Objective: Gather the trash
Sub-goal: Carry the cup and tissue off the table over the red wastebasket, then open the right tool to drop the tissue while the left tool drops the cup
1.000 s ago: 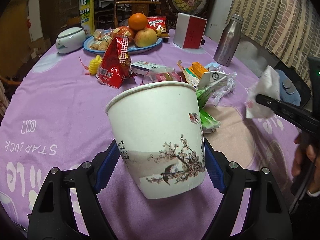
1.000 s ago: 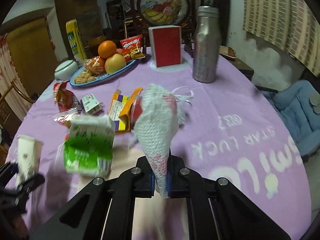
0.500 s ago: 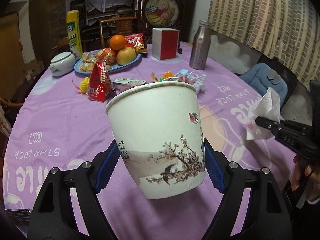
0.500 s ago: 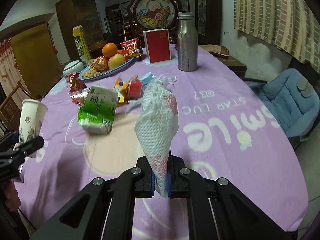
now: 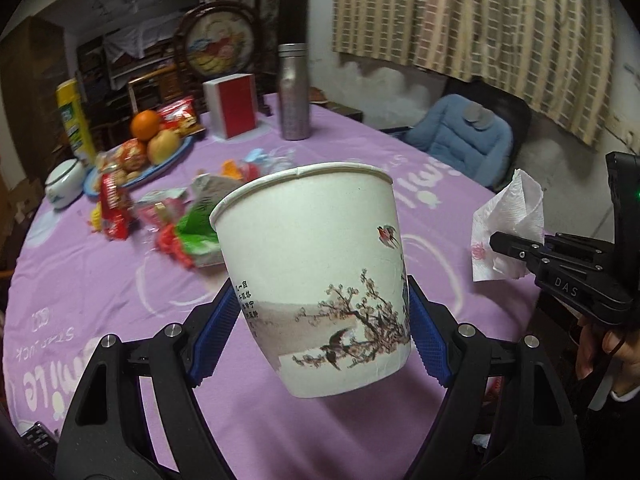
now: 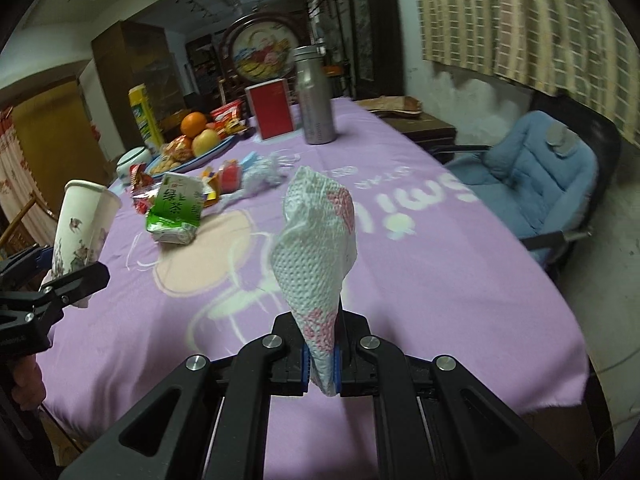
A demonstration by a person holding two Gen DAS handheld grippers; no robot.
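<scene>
The left gripper [image 5: 320, 320] clamped a white paper cup [image 5: 316, 272], printed with blossom branches and birds, between its blue pads above the near edge of the desk [image 5: 100, 280]. The right gripper [image 6: 322, 364] was pinched nearly closed on a crumpled white napkin [image 6: 316, 256] with pink print, held upright off the purple cloth. Beyond them lay a green tea carton [image 6: 174, 208] among loose wrappers [image 5: 116, 208]. Farther back stood a fruit plate [image 6: 200, 152], a red box [image 6: 272, 110] and a steel bottle [image 6: 316, 100]. A blue padded chair [image 6: 536, 176] stood beside the desk.
</scene>
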